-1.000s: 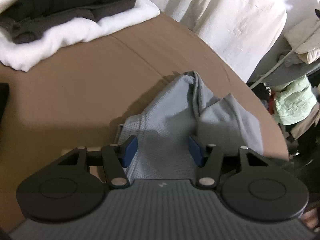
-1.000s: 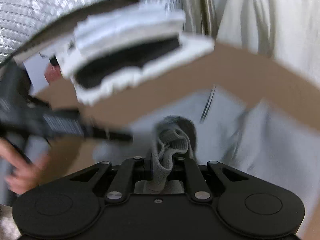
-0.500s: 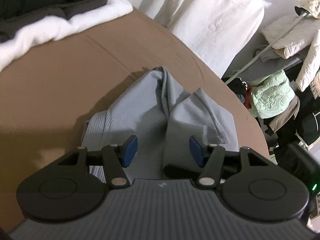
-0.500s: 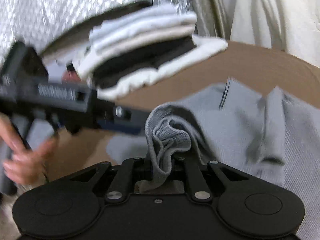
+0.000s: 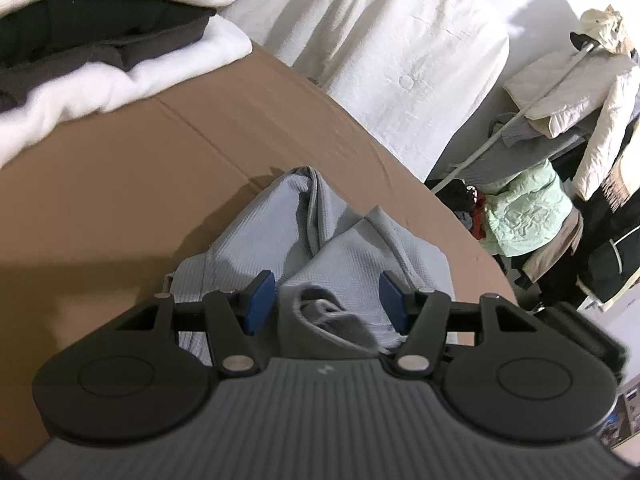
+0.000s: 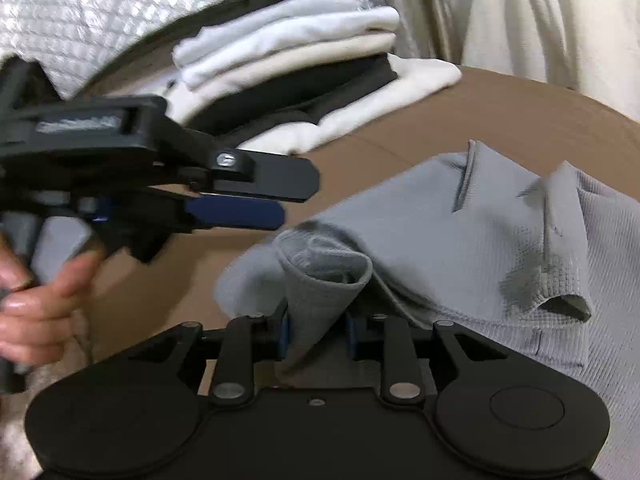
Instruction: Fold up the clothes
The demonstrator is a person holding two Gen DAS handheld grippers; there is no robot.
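Lying on the brown table [image 5: 120,184], the grey shirt [image 6: 460,232] has 1 bunched fold between the right gripper [image 6: 315,334], whose jaws are opening. Left gripper [image 5: 325,300] hovers above it, jaws apart and empty. Folded stack [image 6: 304,68] sits far left.

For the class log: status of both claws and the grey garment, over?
Left claw open above grey garment. Right claw opening, fold of garment between its jaws. Folded stack beyond, clear of garment.
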